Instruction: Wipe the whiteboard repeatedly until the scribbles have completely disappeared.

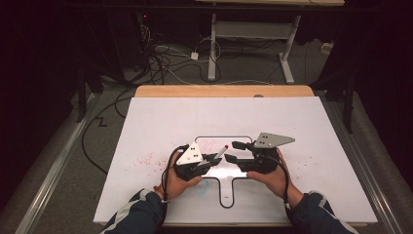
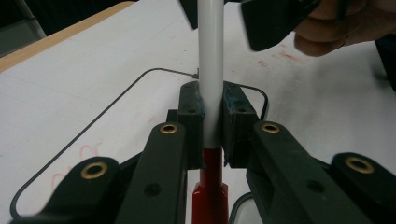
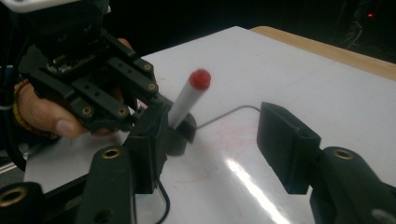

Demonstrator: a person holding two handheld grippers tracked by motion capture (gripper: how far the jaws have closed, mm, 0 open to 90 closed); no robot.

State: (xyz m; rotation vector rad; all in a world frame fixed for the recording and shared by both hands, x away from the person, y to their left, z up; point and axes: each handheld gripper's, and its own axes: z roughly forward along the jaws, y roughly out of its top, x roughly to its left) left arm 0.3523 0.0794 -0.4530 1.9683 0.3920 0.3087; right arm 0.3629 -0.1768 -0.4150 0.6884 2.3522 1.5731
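A marker (image 1: 220, 152) with a white barrel and a red end is clamped in my left gripper (image 1: 212, 158), near the middle front of the whiteboard (image 1: 292, 122). In the left gripper view the pads (image 2: 192, 112) press on both sides of the barrel (image 2: 210, 56). The marker's red end (image 3: 200, 78) tilts up and toward my right gripper (image 1: 233, 151). My right gripper (image 3: 217, 142) faces the marker from the right, a little apart from it. Its jaws stand open with nothing between them. One of its fingers (image 2: 271, 23) hangs beside the barrel's far end.
A thin black outline (image 1: 221, 138) is drawn on the whiteboard, with red marker smears (image 1: 146, 160) to its left and faint red scribbles inside it. The wooden table edge (image 1: 224, 91) runs along the back. Cables (image 1: 160, 58) and a desk frame (image 1: 253, 34) lie beyond.
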